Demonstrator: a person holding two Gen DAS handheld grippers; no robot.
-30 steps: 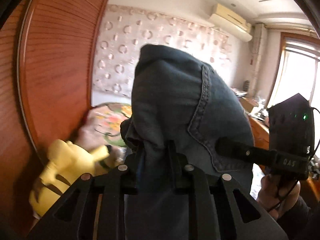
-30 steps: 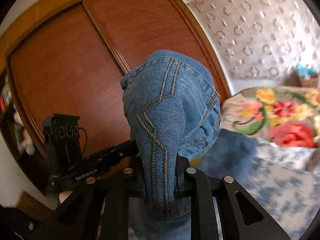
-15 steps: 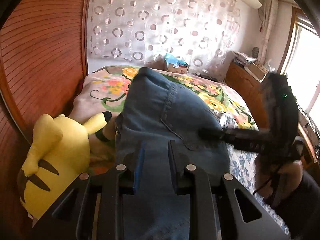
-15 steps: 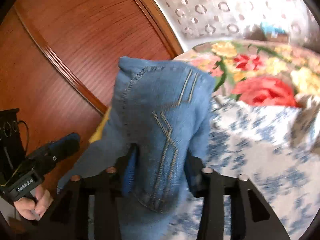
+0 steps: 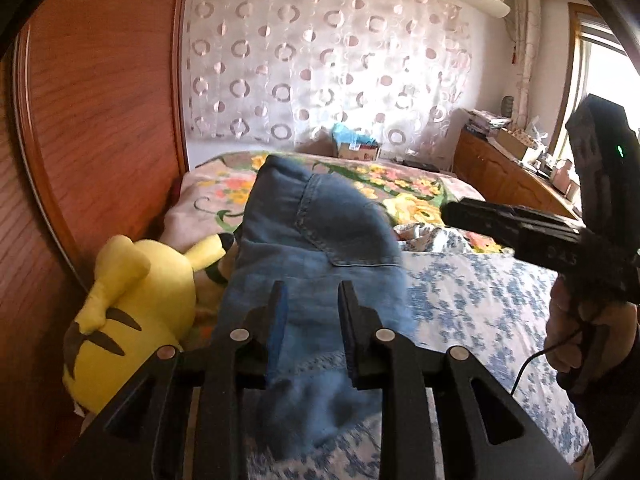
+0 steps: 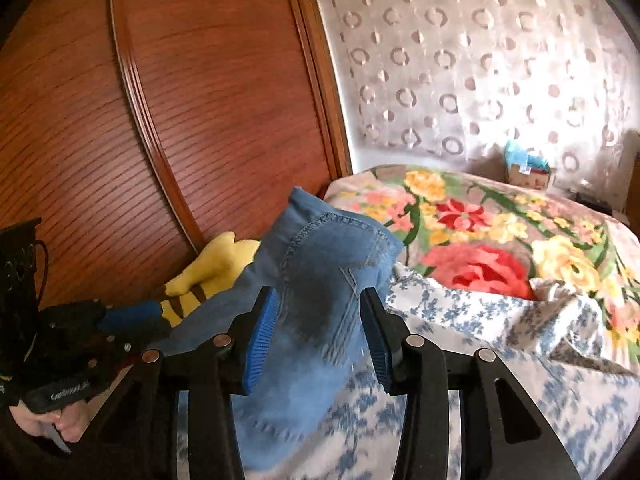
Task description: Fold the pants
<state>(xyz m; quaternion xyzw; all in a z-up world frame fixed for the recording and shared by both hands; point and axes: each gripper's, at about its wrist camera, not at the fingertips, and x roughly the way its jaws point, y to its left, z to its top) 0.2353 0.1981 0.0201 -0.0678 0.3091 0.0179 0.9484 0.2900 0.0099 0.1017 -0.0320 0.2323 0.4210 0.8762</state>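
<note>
The blue denim pants [image 5: 316,240] lie bunched on the blue-flowered sheet [image 5: 480,304], their far end raised toward the pillows. They also show in the right wrist view [image 6: 320,304]. My left gripper [image 5: 312,304] is open, its jaws parted on either side of the cloth. My right gripper [image 6: 318,316] is open wide above the pants, blue pads [image 6: 262,336] clear of the denim. The right gripper [image 5: 532,232] shows at the right in the left wrist view, and the left gripper [image 6: 80,344] shows at the lower left in the right wrist view.
A yellow plush toy [image 5: 136,304] lies against the wooden wardrobe [image 5: 100,120] at the bed's left. A floral blanket [image 6: 480,232] covers the bed's far half. A small box [image 6: 528,172] stands by the curtain. A wooden cabinet [image 5: 504,176] stands at the right.
Both grippers held the pants raised a second ago. They came down to the bed and both opened, and the pants dropped onto the sheet.
</note>
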